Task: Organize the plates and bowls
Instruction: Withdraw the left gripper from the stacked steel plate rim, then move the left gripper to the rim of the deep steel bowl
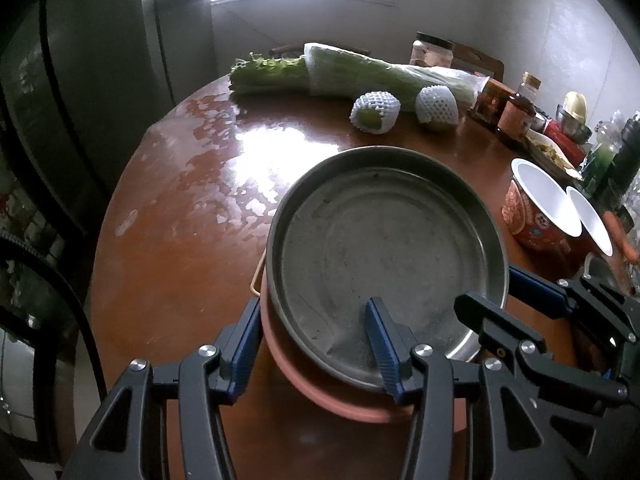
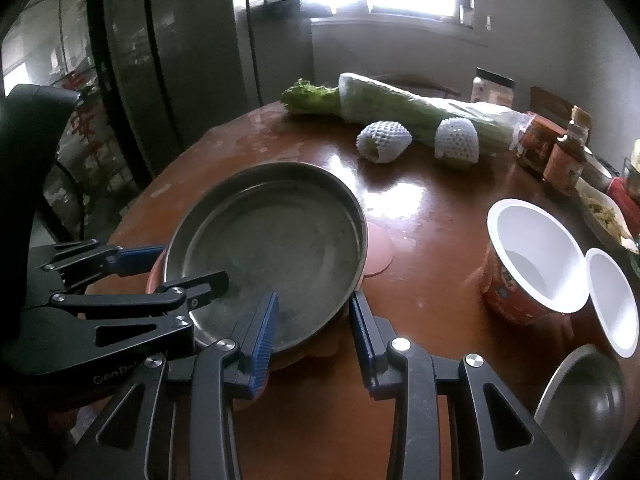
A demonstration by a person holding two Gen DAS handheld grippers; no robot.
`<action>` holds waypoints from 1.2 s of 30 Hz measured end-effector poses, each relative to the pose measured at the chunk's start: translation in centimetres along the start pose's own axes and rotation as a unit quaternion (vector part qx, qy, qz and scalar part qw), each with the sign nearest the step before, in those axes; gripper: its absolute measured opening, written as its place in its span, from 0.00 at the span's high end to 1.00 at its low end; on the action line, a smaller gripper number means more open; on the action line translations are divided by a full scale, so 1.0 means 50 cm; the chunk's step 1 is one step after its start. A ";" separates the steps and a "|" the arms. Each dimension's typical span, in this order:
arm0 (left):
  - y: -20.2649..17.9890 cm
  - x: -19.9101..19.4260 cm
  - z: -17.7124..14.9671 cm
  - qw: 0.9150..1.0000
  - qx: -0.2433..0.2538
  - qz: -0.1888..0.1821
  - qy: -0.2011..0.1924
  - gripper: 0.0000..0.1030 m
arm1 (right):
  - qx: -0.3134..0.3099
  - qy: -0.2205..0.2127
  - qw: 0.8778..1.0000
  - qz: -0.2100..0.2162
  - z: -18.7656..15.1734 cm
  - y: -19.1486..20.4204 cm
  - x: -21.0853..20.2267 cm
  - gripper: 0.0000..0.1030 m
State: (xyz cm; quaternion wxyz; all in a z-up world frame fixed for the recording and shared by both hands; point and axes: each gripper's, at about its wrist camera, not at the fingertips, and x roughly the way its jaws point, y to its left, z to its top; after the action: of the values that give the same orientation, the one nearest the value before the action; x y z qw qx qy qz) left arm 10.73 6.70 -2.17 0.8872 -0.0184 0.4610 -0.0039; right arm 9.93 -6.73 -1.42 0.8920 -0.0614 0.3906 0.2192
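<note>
1. The metal pan (image 1: 384, 256) is sitting on top of a pink plate (image 1: 320, 392), toward the near edge of the round wooden table (image 1: 180, 240).
2. The left gripper (image 1: 316, 344) is clamping the pan's near rim, one blue finger inside the pan and one outside.
3. The right gripper (image 2: 314, 332) is doing the same on the rim next to it, pads pinching the wall.
4. Two white-lined paper bowls (image 2: 536, 256) are standing off to the right, with a steel bowl (image 2: 584, 408) nearer.
5. Farther back, celery (image 1: 280, 74) and two foam-netted fruits (image 1: 376, 112) are lying by some jars (image 1: 516, 112).
</note>
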 end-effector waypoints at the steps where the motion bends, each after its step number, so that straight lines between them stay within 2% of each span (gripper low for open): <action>1: -0.002 0.000 0.001 1.000 0.000 0.001 0.000 0.50 | 0.001 -0.001 1.000 0.000 -0.001 -0.002 0.000 0.63; 14: 0.001 -0.015 0.001 1.000 -0.009 0.013 -0.013 0.50 | 0.001 -0.012 1.000 -0.014 0.000 -0.001 -0.006 0.63; 25: 0.034 -0.022 0.005 0.999 -0.035 0.018 -0.018 0.50 | 0.004 -0.029 0.999 -0.022 0.006 0.000 -0.014 0.57; 29: 0.059 -0.042 0.007 0.998 -0.052 0.027 -0.037 0.50 | 0.013 -0.046 0.998 -0.031 0.012 -0.002 -0.029 0.55; 36: 0.073 -0.093 0.002 0.995 -0.065 0.019 -0.072 0.49 | 0.023 -0.077 0.996 -0.046 0.016 -0.012 -0.073 0.51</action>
State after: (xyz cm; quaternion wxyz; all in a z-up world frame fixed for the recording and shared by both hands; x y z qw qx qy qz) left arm 8.11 10.49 1.56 0.9150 -0.0670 0.3955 0.0443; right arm 8.53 -8.28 1.72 0.9297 -0.0416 0.3226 0.1729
